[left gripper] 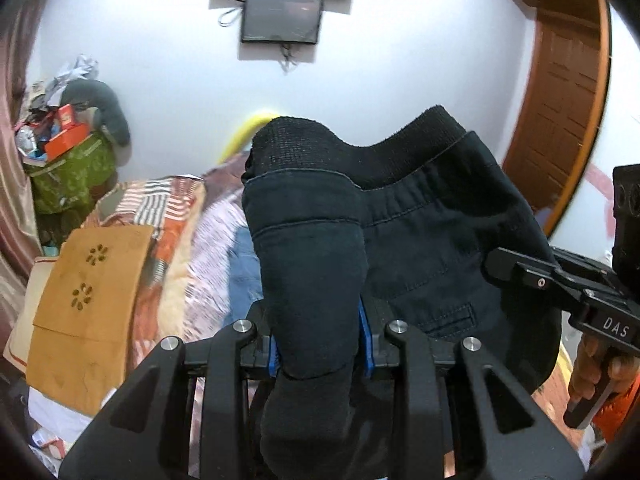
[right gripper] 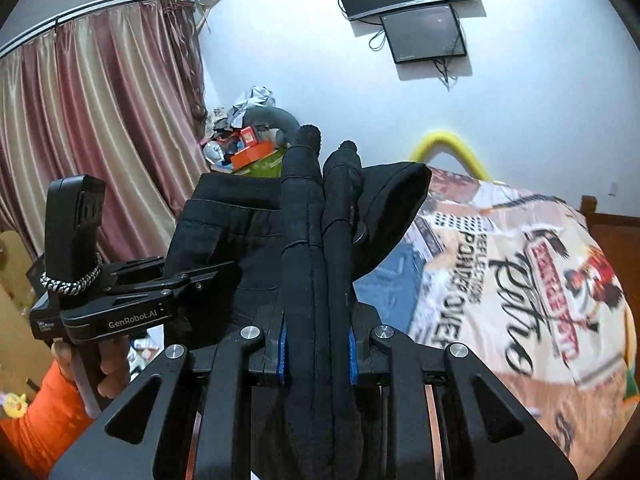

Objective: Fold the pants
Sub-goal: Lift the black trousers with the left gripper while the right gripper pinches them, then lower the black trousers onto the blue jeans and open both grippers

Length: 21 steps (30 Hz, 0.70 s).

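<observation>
Black pants (left gripper: 420, 240) with an elastic waistband are held up in the air above the bed. My left gripper (left gripper: 320, 340) is shut on a bunched fold of the waist end, which fills the space between the blue pads. My right gripper (right gripper: 316, 344) is shut on thick folds of the same pants (right gripper: 312, 240), which stand up between its fingers. In the left wrist view the right gripper (left gripper: 560, 280) is at the right, its tip behind the cloth. In the right wrist view the left gripper (right gripper: 140, 292) is at the left, against the cloth.
Below lies a bed with a printed blanket (right gripper: 520, 280) and a blue garment (left gripper: 244, 272) on it. A tan cloth (left gripper: 88, 304) lies at the left. A pile of clutter (left gripper: 68, 152) stands by the curtain (right gripper: 100, 140). Wall screens (left gripper: 280, 16) and a wooden door (left gripper: 560, 120) are behind.
</observation>
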Motion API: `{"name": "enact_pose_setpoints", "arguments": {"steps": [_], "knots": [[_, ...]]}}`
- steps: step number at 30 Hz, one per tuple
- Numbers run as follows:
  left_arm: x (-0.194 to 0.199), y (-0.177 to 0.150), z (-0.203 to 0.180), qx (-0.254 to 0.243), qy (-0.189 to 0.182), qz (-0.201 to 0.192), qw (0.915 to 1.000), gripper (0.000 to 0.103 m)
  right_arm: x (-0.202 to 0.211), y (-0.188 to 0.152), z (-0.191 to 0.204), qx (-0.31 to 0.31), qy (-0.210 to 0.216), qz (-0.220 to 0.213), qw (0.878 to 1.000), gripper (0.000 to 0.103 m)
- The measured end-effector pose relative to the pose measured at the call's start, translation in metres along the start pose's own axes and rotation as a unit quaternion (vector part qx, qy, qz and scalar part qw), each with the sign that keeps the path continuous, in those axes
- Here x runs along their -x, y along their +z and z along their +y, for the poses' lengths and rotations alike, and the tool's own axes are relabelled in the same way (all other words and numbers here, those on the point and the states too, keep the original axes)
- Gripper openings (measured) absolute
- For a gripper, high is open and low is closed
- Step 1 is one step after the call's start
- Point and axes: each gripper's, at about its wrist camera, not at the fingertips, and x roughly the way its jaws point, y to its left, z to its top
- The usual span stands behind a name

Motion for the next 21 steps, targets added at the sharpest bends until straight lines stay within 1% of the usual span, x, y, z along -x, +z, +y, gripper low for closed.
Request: {"name": "enact_pose_setpoints", "arguments": {"steps": [2, 6, 8, 11, 15, 18, 21], "knots": [[-0.015, 0.006, 0.016, 0.012, 0.004, 0.0, 0.9999, 0.03, -0.022, 0.005, -0.005, -0.007, 0.003, 0.002, 1.0, 0.019], [-0.062, 0.015, 0.053, 0.05, 0.007, 0.015, 0.9986, 0.03, -0.062, 0.008, -0.018, -0.026, 0.006, 0.014, 1.0, 0.019], [-0.083, 0.014, 0.065, 0.054, 0.012, 0.025, 0.9981, 0.03, -0.083, 0.006, -0.026, -0.036, 0.006, 0.023, 0.999, 0.019], [-0.121, 0.005, 0.077, 0.054, 0.025, 0.042, 0.9974, 0.03, -0.115, 0.0, -0.037, -0.042, 0.0, 0.044, 0.998, 0.019], [-0.171, -0.014, 0.092, 0.065, 0.033, 0.075, 0.9945, 0.03, -0.157, -0.014, -0.063, -0.091, -0.001, 0.076, 0.993, 0.019], [-0.208, -0.029, 0.106, 0.075, 0.029, 0.107, 0.9911, 0.03, -0.187, -0.032, -0.075, -0.092, -0.021, 0.102, 0.99, 0.019], [-0.242, -0.043, 0.118, 0.083, 0.014, 0.142, 0.9863, 0.03, -0.208, -0.046, -0.086, -0.09, -0.034, 0.131, 0.987, 0.019]]}}
